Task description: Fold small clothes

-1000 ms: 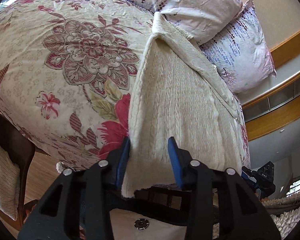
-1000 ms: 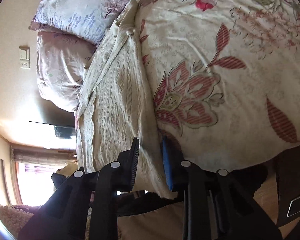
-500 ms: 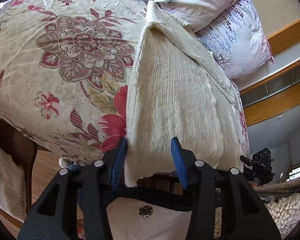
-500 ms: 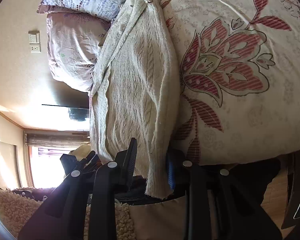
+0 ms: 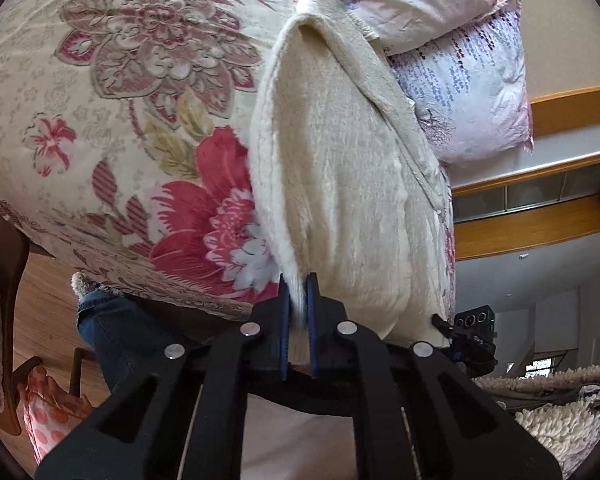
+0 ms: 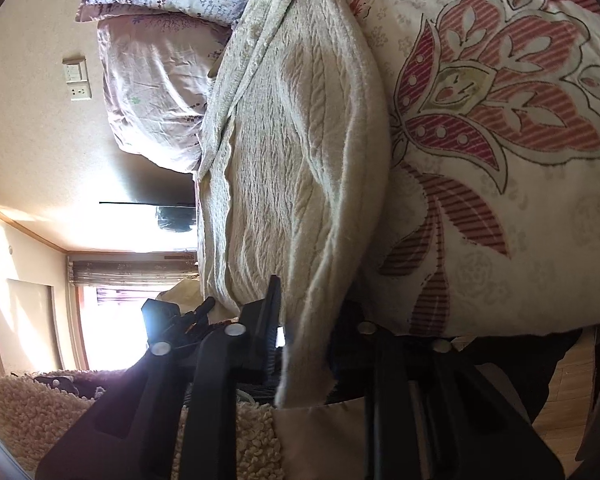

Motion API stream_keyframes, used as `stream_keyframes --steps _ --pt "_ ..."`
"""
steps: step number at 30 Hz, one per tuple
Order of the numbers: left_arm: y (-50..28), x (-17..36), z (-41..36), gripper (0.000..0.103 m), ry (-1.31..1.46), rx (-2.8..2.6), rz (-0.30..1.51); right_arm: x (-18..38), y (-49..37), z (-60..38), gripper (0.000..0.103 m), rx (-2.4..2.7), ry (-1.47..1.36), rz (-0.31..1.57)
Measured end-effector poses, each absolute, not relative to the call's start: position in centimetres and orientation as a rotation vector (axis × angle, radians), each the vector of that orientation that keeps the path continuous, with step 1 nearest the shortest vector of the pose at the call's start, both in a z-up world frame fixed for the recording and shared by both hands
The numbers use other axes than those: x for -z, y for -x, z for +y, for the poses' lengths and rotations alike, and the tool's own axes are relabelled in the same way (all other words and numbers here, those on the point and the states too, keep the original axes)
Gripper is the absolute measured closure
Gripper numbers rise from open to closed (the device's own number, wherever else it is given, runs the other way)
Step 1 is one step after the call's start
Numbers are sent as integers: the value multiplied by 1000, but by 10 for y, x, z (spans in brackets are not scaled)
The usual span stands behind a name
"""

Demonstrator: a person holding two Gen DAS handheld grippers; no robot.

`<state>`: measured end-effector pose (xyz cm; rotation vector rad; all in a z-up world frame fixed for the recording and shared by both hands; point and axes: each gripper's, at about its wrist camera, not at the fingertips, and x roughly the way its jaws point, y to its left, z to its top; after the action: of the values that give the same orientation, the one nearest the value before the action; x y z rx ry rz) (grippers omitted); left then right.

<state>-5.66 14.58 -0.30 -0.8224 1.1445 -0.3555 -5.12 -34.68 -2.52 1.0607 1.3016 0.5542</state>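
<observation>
Both claws have closed: left claw (image 5: pixel 298 280) and right claw (image 6: pixel 304 312) now pinch the cream sweater's (image 5: pixel 352 184) near hem.

No readable text, labels or numbers anywhere.

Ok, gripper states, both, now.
Left gripper: shut on the cream sweater hem.
Right gripper: sweater edge between its fingers; cannot tell if clamped.

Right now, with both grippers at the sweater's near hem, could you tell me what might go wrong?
The left gripper pinches only a thin edge of the sweater; it may slip out when lifted. The right gripper has wider jaws around a thick fold, so one side could lag and skew the fold on the bedspread.
</observation>
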Motion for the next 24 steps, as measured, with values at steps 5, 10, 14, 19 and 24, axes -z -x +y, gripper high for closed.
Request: stream_keyframes --steps 5,10,14,19,24 --pt "46 -7 141 97 834 418 1084 17 51 -347 95 -573 -1103 1221" --pt "27 -23 151 97 918 468 964 -4 37 -353 95 -604 -1139 1088" --pt "0 -40 159 97 972 501 858 -21 16 -353 95 -610 -1149 995" --pt "-42 -55 167 97 1010 527 749 -32 -16 -357 95 -598 -1164 909" --pt "-88 -61 172 97 1033 521 696 -40 -51 -361 95 -589 -1184 844"
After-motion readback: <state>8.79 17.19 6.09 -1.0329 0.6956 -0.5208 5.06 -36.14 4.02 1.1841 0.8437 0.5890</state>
